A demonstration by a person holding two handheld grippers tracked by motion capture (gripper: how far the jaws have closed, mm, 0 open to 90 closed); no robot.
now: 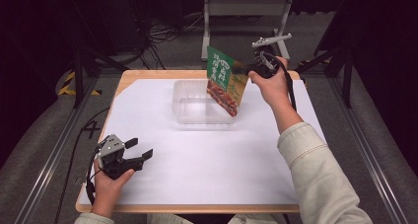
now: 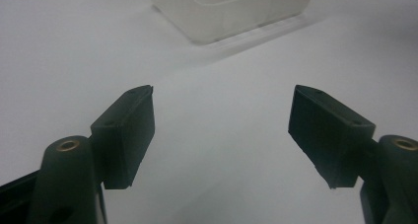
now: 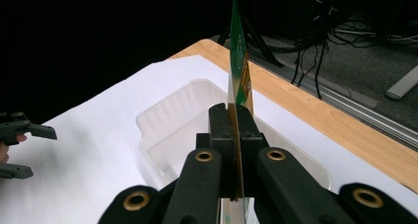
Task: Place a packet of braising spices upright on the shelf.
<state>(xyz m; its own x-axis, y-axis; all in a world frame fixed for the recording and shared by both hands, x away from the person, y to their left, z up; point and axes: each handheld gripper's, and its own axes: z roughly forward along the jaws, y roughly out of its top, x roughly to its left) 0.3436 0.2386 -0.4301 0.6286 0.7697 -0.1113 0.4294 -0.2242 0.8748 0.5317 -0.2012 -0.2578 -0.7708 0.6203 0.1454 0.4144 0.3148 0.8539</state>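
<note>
My right gripper (image 1: 242, 69) is shut on the edge of a flat snack packet (image 1: 224, 80), green at the top and red-brown below, and holds it tilted in the air over the right side of a clear plastic tub (image 1: 190, 108). In the right gripper view the packet (image 3: 238, 61) stands edge-on, clamped between the jaws, with my right gripper (image 3: 237, 116) above the tub (image 3: 167, 120). My left gripper (image 1: 141, 148) rests low at the table's front left, open with nothing between its jaws. In the left gripper view my left gripper (image 2: 220, 98) points over bare white paper toward the tub (image 2: 222, 17).
White paper (image 1: 207, 160) covers most of the wooden table (image 1: 133, 76). Behind the table stand a white metal frame (image 1: 246, 9), dark stands and loose cables on the floor. Aluminium rails (image 1: 49, 155) run along both sides.
</note>
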